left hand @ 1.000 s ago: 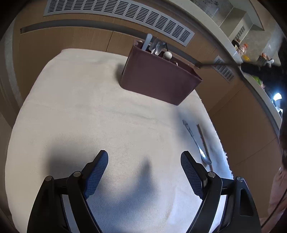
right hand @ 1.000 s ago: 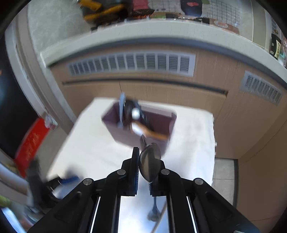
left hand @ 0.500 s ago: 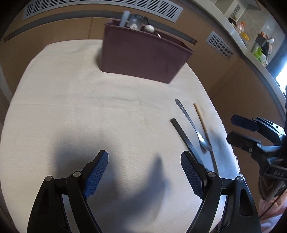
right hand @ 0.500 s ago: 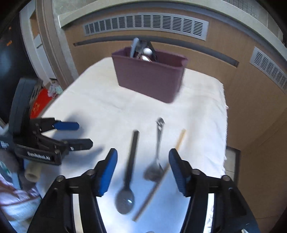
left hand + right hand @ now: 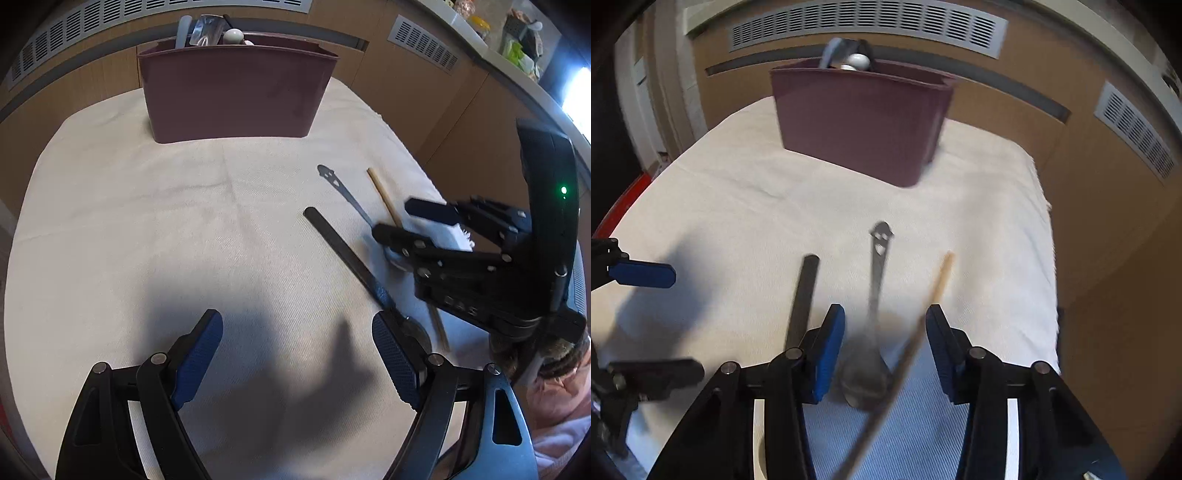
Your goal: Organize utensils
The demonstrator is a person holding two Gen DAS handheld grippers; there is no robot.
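Utensils lie loose on the cloth point(image 5: 147, 229). Left view: black-handled spoon point(image 5: 347, 254), absent a second ago, slants past the wide-apart, empty left gripper point(image 5: 297, 350).

Right view: right gripper point(image 5: 884, 347), no longer clamping that spoon, closes around the silver spoon point(image 5: 873, 325), untouched, handle toward the maroon caddy point(image 5: 857, 122); chopstick point(image 5: 916, 325) crosses diagonally.

A second ago my right gripper point(image 5: 884, 345) was up high, pinching a spoon. Now it's down low over the desk point(image 5: 746, 206), jaws apart and closing, with the silver spoon point(image 5: 873, 317) between them but pads not touching it. A black spoon point(image 5: 354, 266) now lies beside it. My left gripper point(image 5: 297, 354) slid toward the black spoon.
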